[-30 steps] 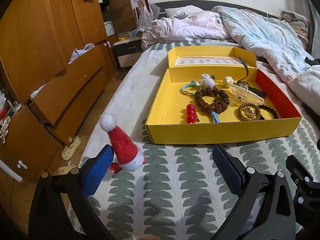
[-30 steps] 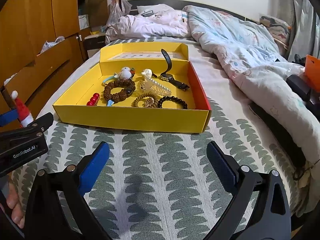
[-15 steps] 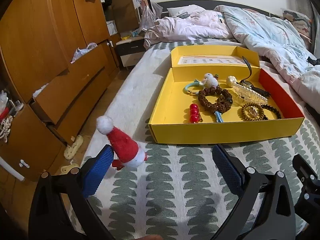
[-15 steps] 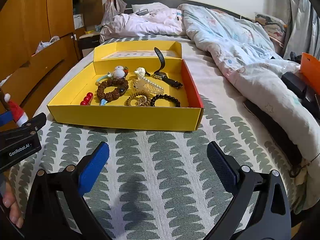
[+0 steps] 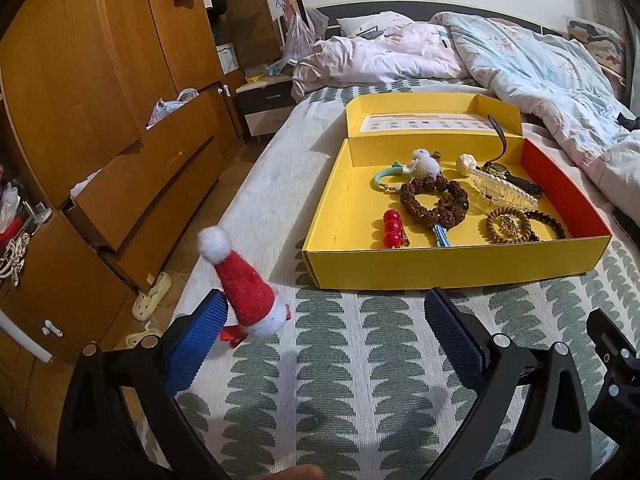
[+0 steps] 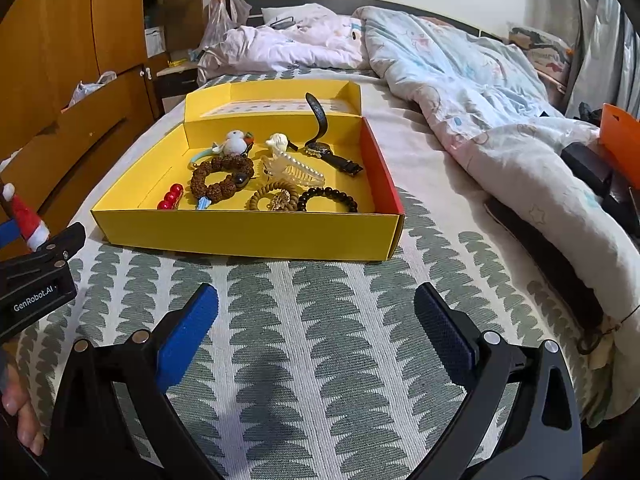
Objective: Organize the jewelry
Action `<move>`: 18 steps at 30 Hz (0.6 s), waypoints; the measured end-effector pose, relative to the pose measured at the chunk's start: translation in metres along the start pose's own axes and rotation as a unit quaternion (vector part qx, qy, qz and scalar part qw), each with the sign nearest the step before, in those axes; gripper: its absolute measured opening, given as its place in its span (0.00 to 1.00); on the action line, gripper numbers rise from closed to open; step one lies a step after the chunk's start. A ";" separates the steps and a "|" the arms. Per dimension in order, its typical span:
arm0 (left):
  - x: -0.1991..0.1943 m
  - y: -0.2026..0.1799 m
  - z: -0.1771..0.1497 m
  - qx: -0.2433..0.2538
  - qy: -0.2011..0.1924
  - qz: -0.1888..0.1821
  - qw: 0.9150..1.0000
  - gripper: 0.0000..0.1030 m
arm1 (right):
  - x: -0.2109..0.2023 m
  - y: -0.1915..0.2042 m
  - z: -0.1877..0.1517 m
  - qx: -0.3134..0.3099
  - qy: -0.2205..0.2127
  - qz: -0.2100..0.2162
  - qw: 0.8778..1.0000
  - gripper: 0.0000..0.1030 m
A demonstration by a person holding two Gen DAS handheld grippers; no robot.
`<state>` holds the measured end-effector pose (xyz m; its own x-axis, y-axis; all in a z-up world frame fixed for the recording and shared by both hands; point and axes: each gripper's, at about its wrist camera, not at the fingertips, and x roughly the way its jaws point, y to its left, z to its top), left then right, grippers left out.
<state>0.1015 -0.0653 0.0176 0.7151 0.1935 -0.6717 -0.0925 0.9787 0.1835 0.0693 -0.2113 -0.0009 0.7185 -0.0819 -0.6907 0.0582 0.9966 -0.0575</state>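
Left wrist view: barely altered from a second back, only a small drift, with the yellow box [image 5: 440, 270] sitting a touch further right in frame. Shows the left tongs [image 5: 326, 298] spread wide, pinching nothing between the pads. Shows the Santa hat clip [image 5: 246, 292] clinging to the outer finger [image 5: 196, 340] all the same, seemingly by its own red clasp, pompom leaning up and away to the left. Means, by my reading, no progress on this piece: not yet in the box, not yet released.

Places the hat clip at the left edge of the tongs, above the bed [image 5: 360, 380], near the box's front left corner but apart from it. Puts the box ahead and to the right, already holding a red bead clip [image 5: 392, 228], a brown bead bracelet [image 5: 434, 202] and more.

Right wrist view: finds the right tongs [image 6: 316, 292] spread too, empty, over the patterned cover short of the box's front wall.
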 end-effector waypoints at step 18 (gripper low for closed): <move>0.001 -0.002 0.024 -0.001 -0.014 -0.017 1.000 0.95 | 0.000 -0.002 0.002 0.005 0.000 0.002 1.000 0.95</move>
<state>0.1189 -0.0684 0.0336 0.7364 0.1576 -0.6580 -0.0683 0.9848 0.1594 0.0710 -0.2132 0.0005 0.7184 -0.0785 -0.6912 0.0632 0.9969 -0.0475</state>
